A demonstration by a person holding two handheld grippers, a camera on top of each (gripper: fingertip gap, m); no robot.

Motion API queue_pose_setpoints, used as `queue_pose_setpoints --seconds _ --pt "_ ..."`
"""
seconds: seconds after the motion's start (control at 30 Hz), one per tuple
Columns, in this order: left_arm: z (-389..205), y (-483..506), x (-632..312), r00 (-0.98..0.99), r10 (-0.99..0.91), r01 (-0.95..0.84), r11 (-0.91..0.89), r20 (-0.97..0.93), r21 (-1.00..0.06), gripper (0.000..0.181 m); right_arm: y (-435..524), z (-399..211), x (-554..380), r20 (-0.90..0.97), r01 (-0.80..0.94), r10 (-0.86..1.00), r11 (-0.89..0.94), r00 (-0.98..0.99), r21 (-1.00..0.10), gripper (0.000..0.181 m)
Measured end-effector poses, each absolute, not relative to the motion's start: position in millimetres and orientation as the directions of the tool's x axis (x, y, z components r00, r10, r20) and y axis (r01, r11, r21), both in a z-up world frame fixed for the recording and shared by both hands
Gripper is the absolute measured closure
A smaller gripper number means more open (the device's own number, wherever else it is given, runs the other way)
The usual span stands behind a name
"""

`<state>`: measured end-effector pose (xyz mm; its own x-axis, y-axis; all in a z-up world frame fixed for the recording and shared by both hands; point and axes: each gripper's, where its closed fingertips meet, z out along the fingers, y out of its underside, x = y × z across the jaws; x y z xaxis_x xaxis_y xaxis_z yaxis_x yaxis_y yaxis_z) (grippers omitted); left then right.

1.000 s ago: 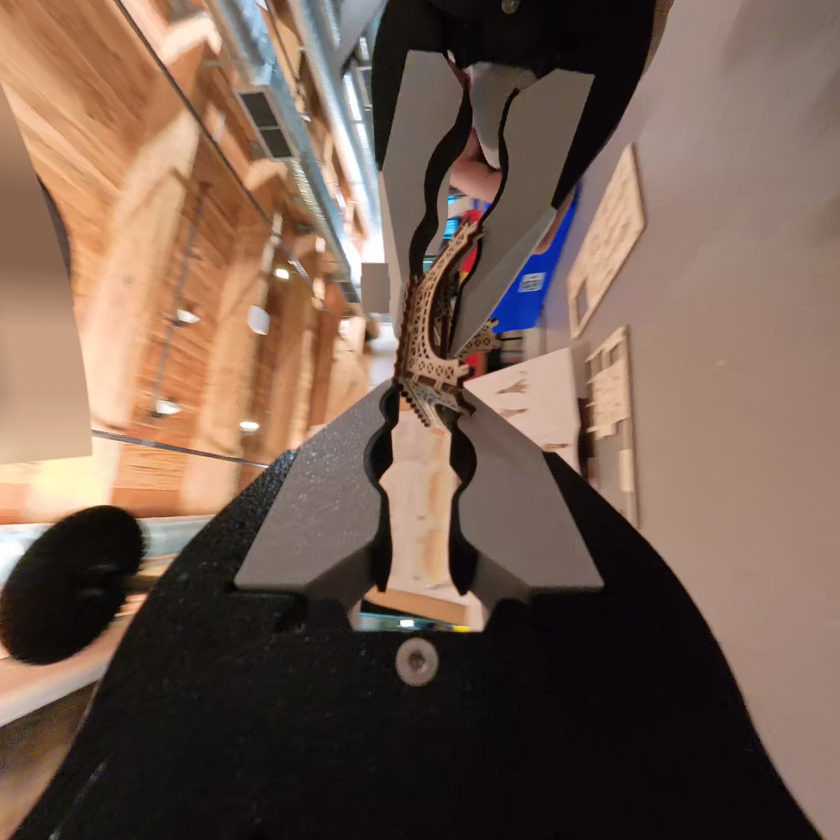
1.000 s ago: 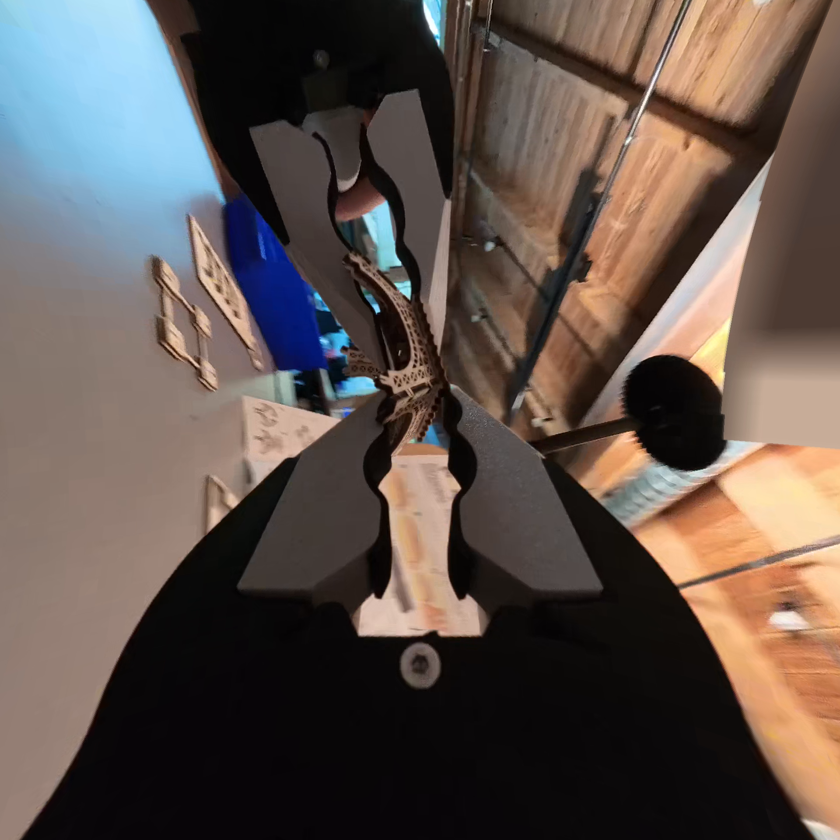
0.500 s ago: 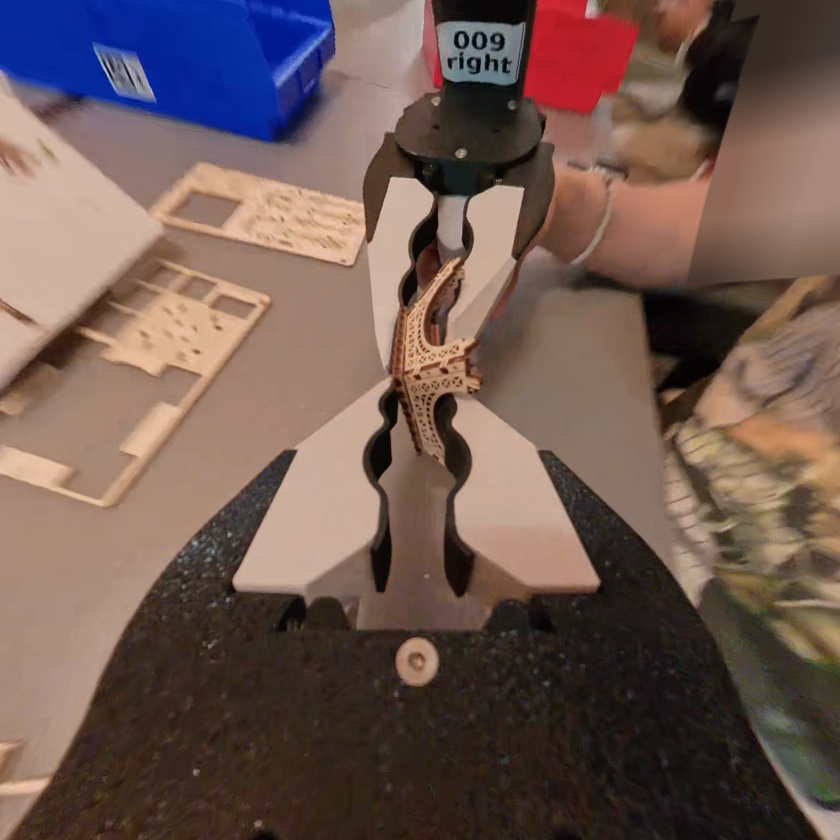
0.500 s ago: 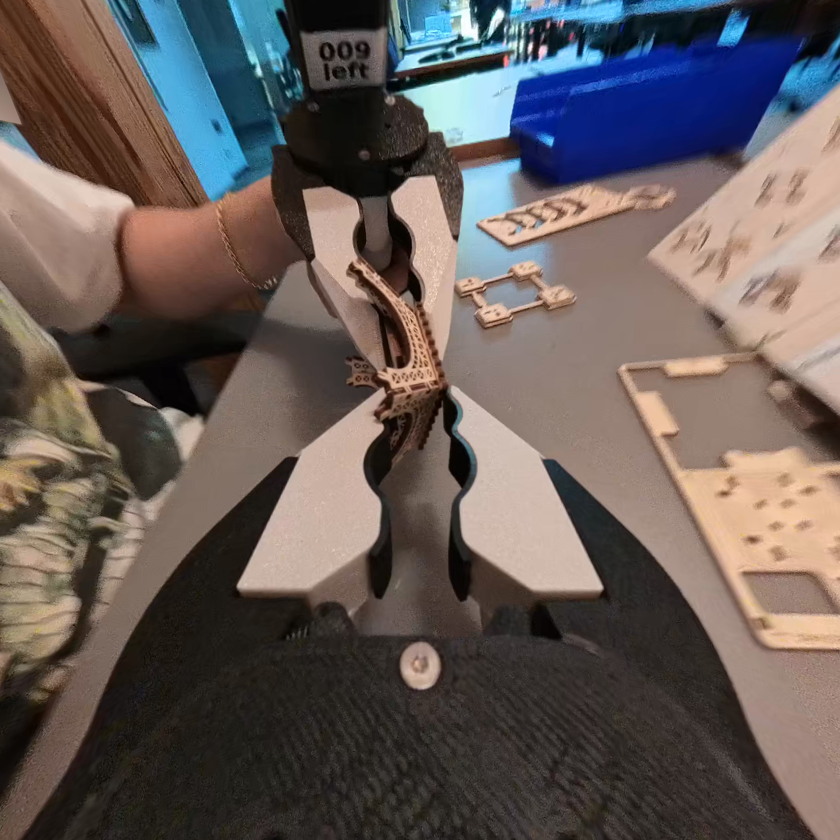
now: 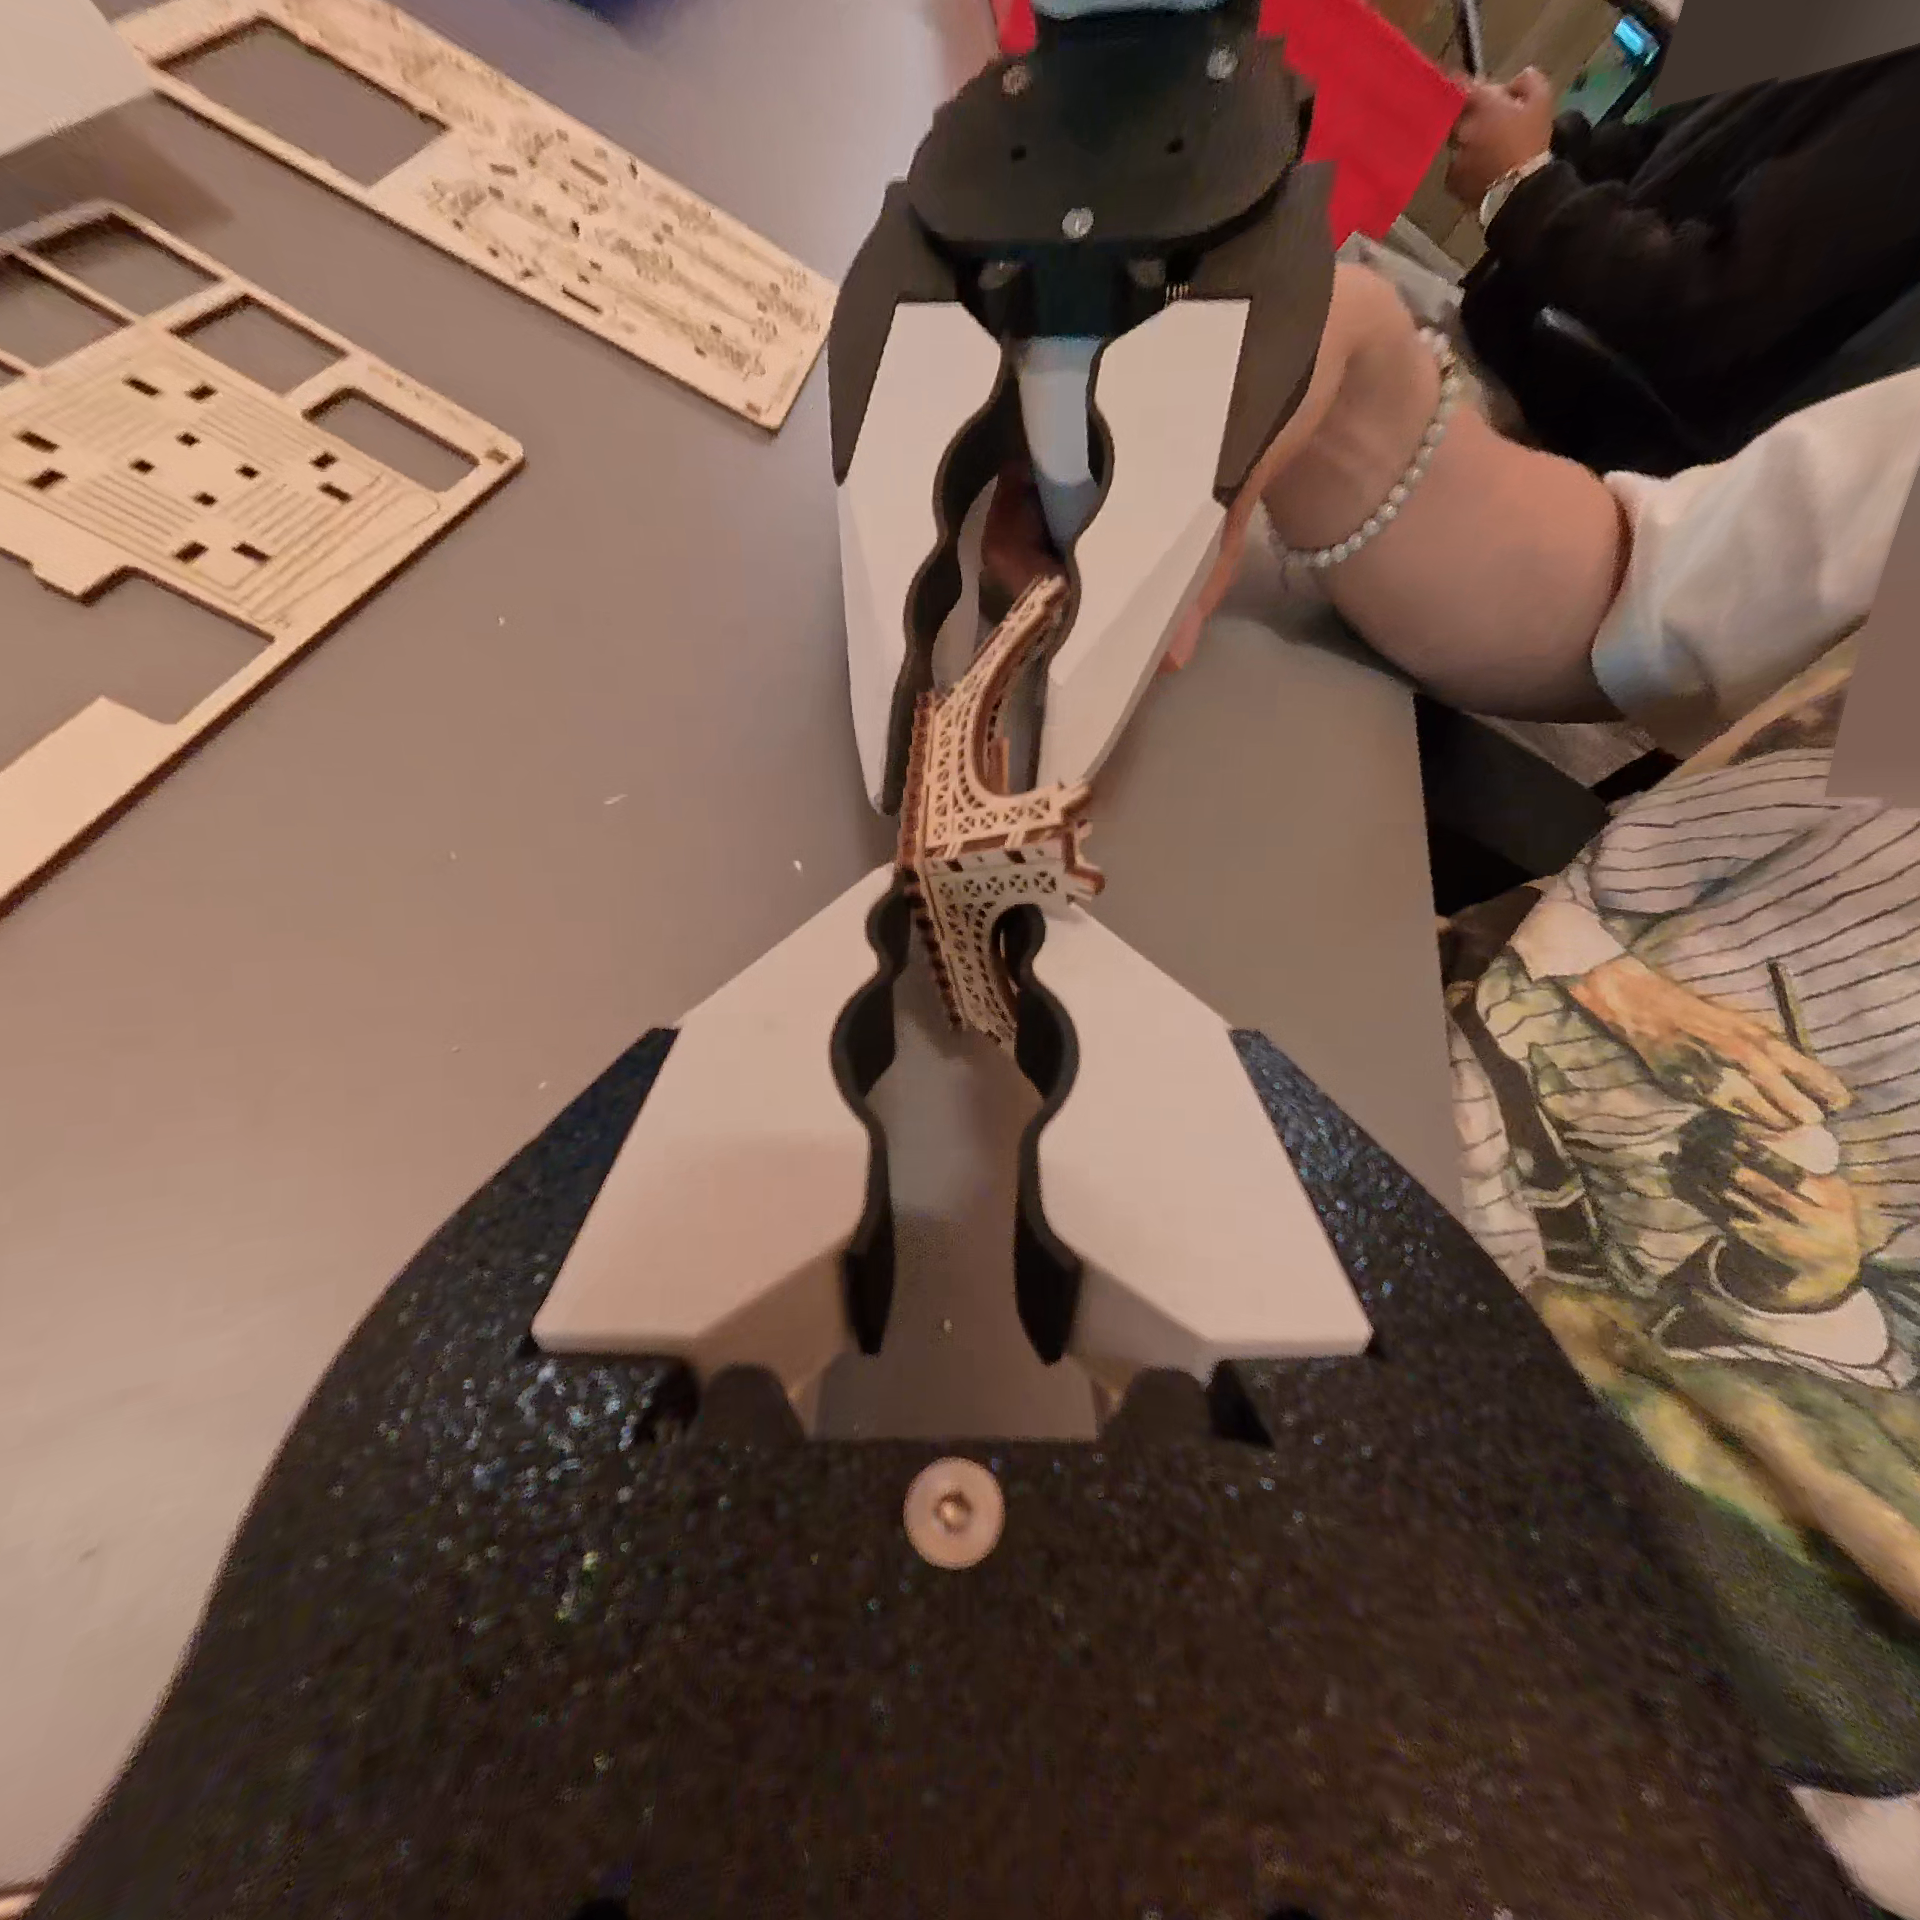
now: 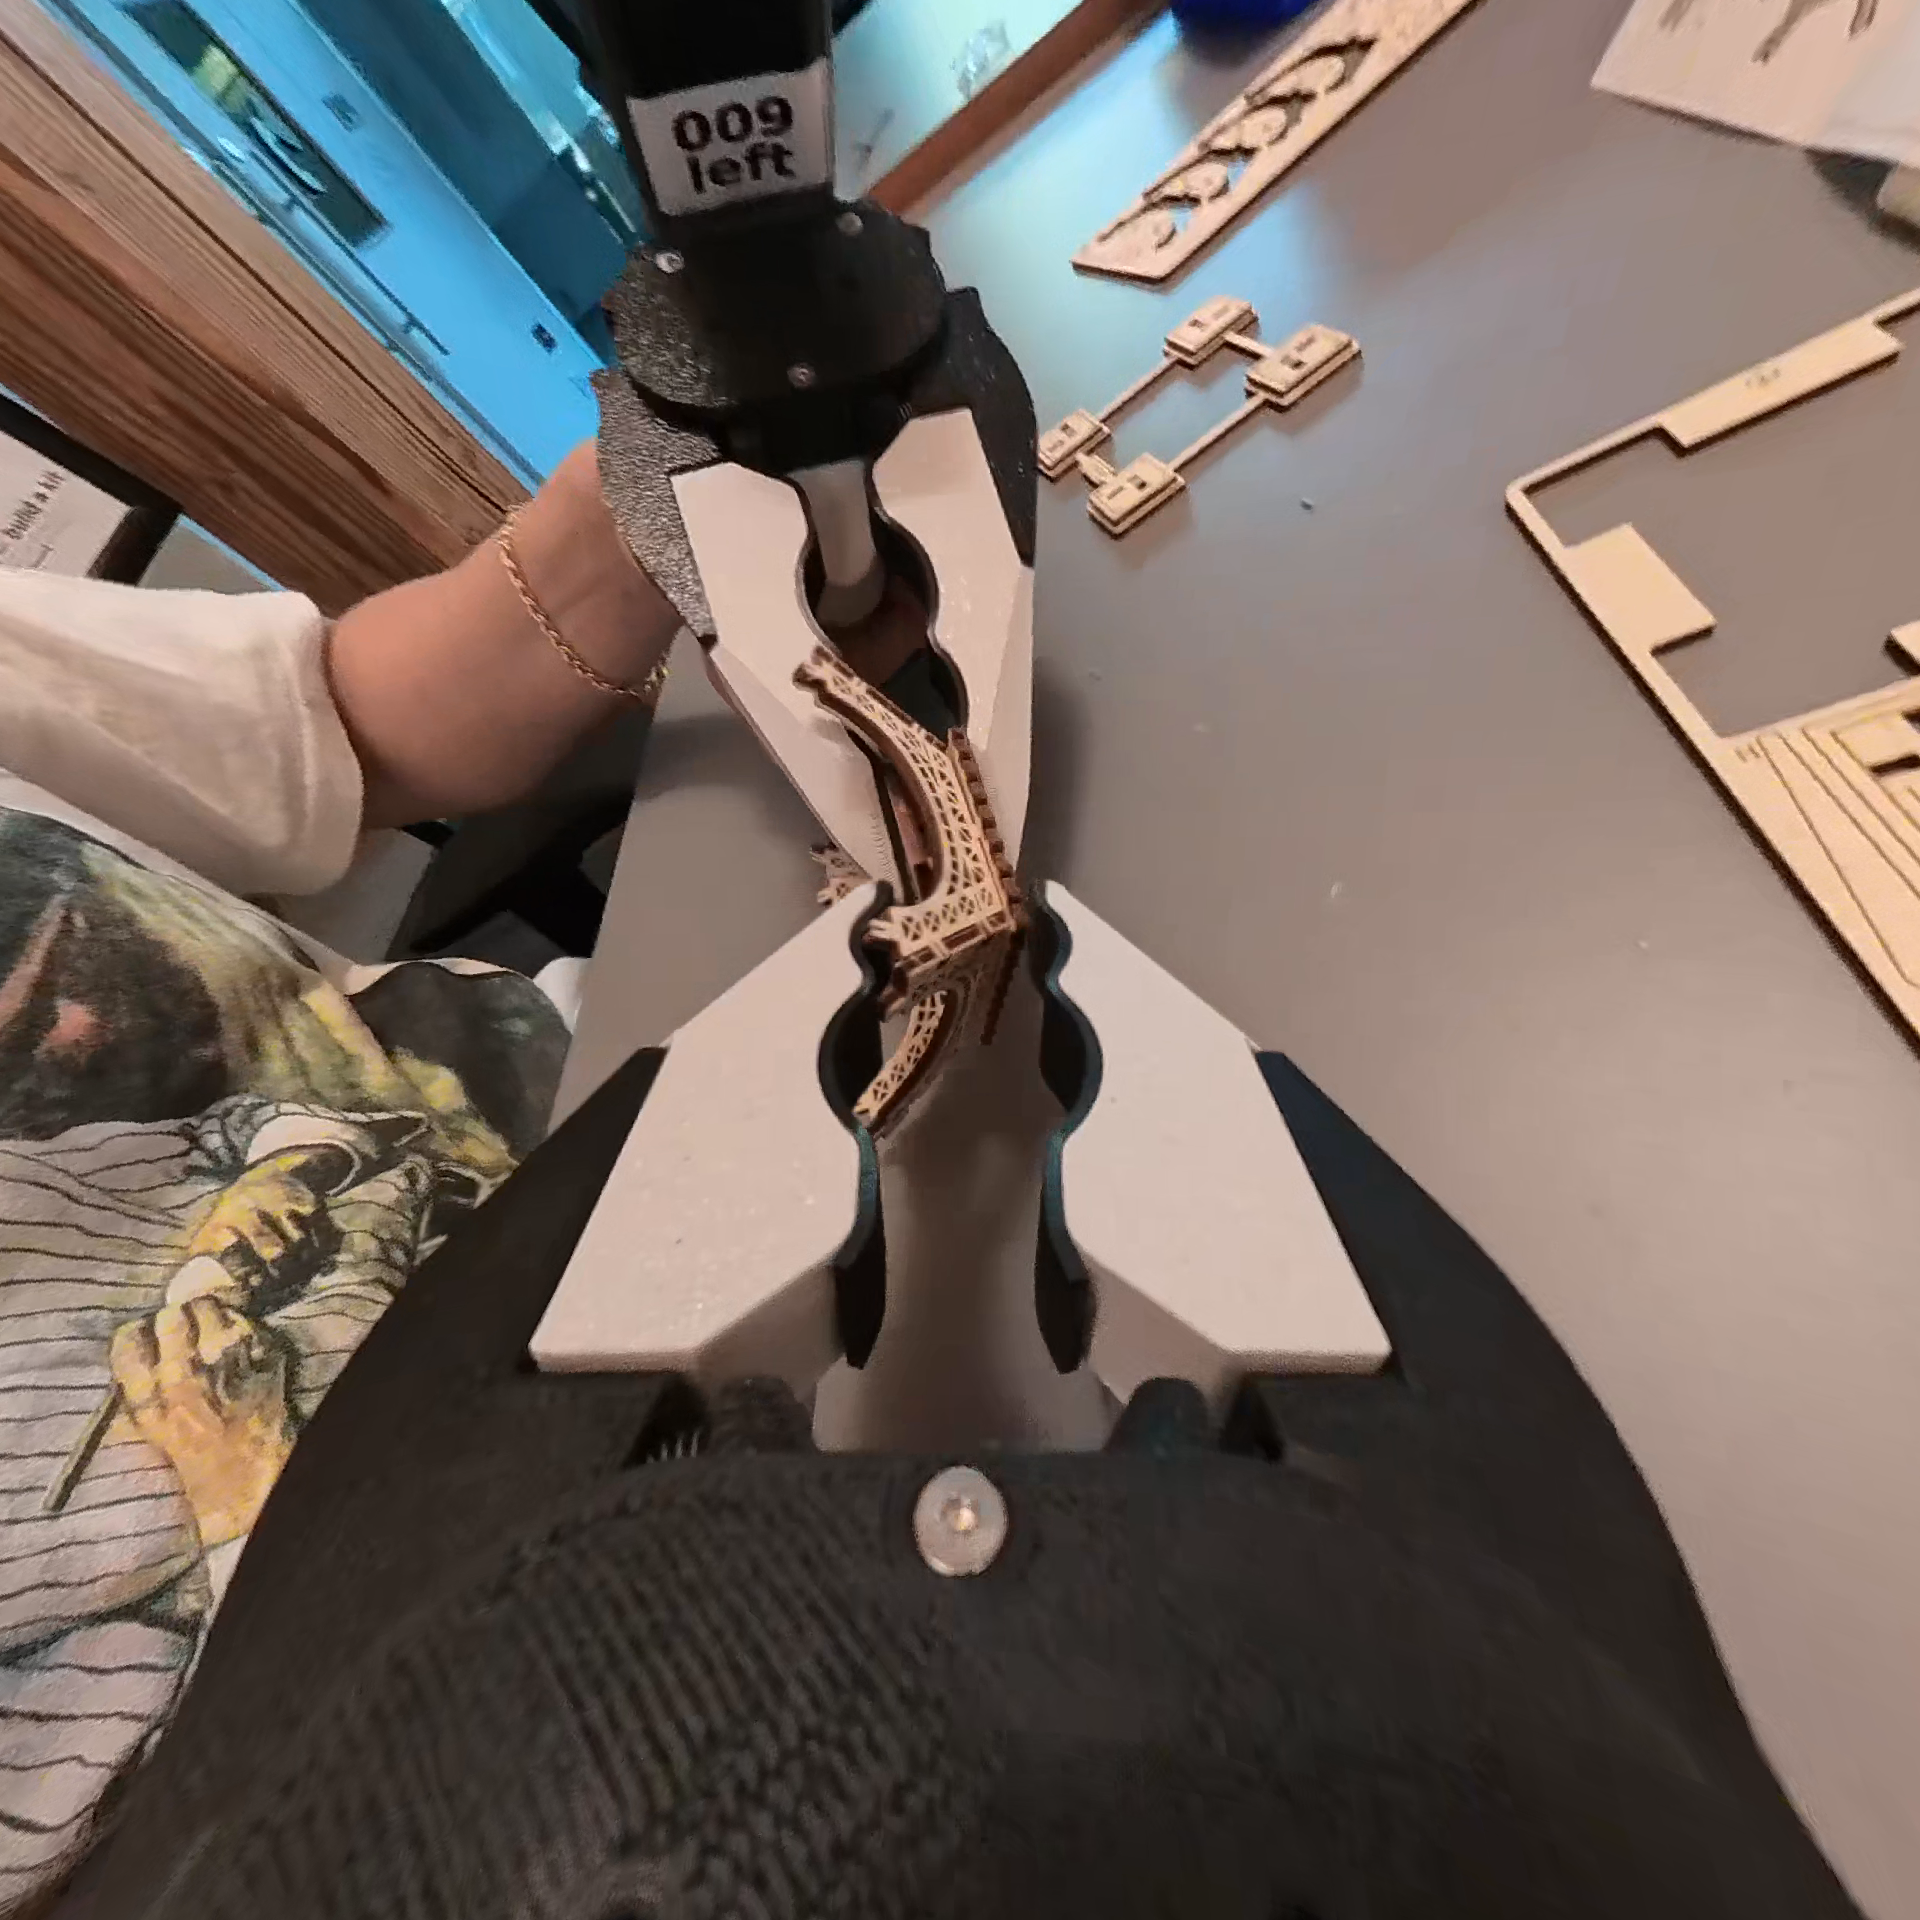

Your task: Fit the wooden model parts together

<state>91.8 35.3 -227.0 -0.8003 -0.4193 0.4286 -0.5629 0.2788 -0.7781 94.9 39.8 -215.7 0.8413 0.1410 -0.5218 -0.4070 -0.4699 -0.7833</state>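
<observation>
Two curved lattice wooden parts meet as one small wooden model [image 5: 992, 842] held above the grey table [image 5: 468, 831]. My left gripper [image 5: 966, 899] is shut on the model's near leg [image 5: 971, 961]. My right gripper [image 5: 971, 795] faces it from the far side and is shut on the far curved leg [image 5: 992, 707]. In the right wrist view, my right gripper [image 6: 945, 909] is shut on the near end of the model [image 6: 951, 914], and the left gripper [image 6: 935, 857] grips the far leg [image 6: 904, 748]. The two sets of fingertips nearly touch.
Punched-out wooden sheets [image 5: 208, 488] [image 5: 582, 229] lie on the table at the left of the left wrist view. In the right wrist view a sheet [image 6: 1766, 665], a small wooden frame [image 6: 1195, 416] and another sheet [image 6: 1247, 156] lie to the right. The person's arms and patterned clothing sit beside the table edge. Both grippers' tips are close together, under 4 cm apart.
Both grippers have rolled from a sideways tilt, facing walls and ceiling, to level over the table, carrying the model between them. Both stay shut on it.
</observation>
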Motion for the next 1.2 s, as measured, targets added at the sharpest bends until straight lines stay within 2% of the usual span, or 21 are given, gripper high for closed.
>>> queue_pose_setpoints --seconds 0.17,0.33,0.47,0.67,0.83,0.97,1.2 --pt "-243 35 92 -0.79 -0.445 -0.59 0.365 0.421 -0.721 0.165 34 -233 100 -0.543 -0.422 0.071 -0.547 0.837 -0.723 0.158" --pt "-246 35 98 -0.809 -0.471 -0.55 0.397 0.351 -0.735 0.157 34 -234 100 -0.581 -0.453 0.073 -0.551 0.811 -0.701 0.159" --pt "-246 34 97 -0.827 -0.468 -0.515 0.409 0.312 -0.753 0.158 34 -233 99 -0.588 -0.455 0.079 -0.553 0.805 -0.698 0.159" --pt "-244 35 96 -0.835 -0.481 -0.482 0.403 0.268 -0.778 0.157 31 -236 96 -0.487 -0.346 0.108 -0.574 0.867 -0.742 0.159" --pt "-249 38 97 -0.861 -0.49 -0.397 0.479 0.138 -0.783 0.154 31 -237 89 -0.41 -0.25 0.153 -0.59 0.899 -0.768 0.154" --pt "-250 39 97 -0.87 -0.483 -0.37 0.5 0.102 -0.783 0.153 33 -239 91 -0.314 -0.165 0.162 -0.586 0.936 -0.793 0.157" --pt "-247 43 100 -0.869 -0.488 -0.349 0.494 0.078 -0.796 0.146 33 -243 94 -0.275 -0.138 0.143 -0.599 0.951 -0.789 0.161"
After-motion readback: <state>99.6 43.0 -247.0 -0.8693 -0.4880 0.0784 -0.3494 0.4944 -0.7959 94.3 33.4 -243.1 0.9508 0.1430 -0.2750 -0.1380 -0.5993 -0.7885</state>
